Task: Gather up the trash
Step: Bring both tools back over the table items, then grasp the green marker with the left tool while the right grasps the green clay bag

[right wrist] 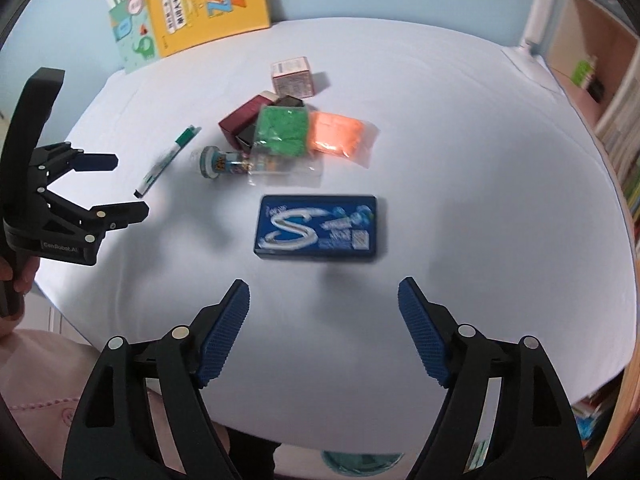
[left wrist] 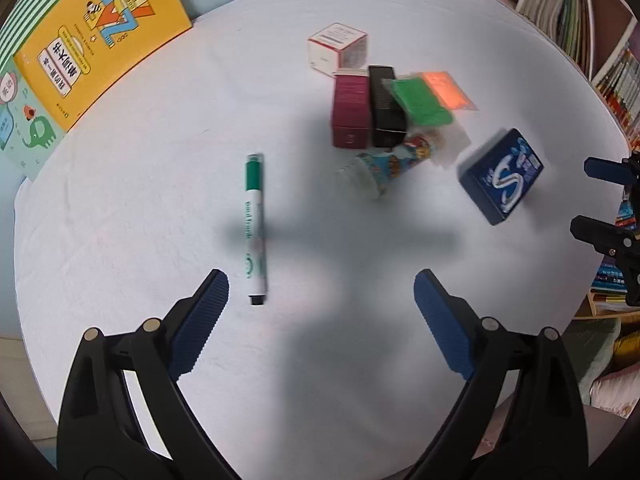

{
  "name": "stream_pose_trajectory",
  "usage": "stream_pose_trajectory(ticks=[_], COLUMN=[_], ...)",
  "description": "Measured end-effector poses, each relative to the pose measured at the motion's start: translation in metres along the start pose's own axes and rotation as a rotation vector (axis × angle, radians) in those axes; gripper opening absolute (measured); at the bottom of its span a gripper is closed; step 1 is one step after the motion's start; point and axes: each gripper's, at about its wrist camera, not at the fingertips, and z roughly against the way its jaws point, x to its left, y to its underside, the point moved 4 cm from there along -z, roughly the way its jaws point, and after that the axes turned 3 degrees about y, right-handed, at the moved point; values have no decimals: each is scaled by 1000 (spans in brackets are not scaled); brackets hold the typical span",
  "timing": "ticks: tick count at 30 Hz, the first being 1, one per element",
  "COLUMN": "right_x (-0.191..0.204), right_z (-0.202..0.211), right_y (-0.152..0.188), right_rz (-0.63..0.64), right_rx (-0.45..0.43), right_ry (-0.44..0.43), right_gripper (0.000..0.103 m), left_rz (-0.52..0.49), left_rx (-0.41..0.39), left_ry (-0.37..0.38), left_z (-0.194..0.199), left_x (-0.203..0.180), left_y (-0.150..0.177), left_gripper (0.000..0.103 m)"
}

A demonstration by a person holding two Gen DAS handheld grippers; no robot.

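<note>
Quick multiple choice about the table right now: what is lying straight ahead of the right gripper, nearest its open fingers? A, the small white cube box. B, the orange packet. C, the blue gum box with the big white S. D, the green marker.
C: in the right wrist view the blue gum box lies flat on the white table, directly ahead of the open right gripper and nearer than the other items.

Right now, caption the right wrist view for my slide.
Open right gripper hovers before blue gum box on white table.

A home study or child's room: children's books [left wrist: 100, 36], crowded bookshelves [left wrist: 576, 24], white-covered table [right wrist: 460, 160].
</note>
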Motion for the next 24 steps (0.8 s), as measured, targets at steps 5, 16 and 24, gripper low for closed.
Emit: stream_pose_trajectory(ticks=[5,16,24], right_x=[10,24,25], right_z=[-8,-40,-63], right_y=[-23,-66,-92], right_rz=[37,49,38], right_rx=[-4,26,50], right_ry=[-25,-76,-96], right_gripper=[77,77,77], left_rz=[16,70,91], left_rx=[4,34,54], left_ry=[-7,19,22], left_z=[-4,-25,-41], left_x=[12,41,61], left_y=[-4,-17,-25], left_gripper=[92,92,89])
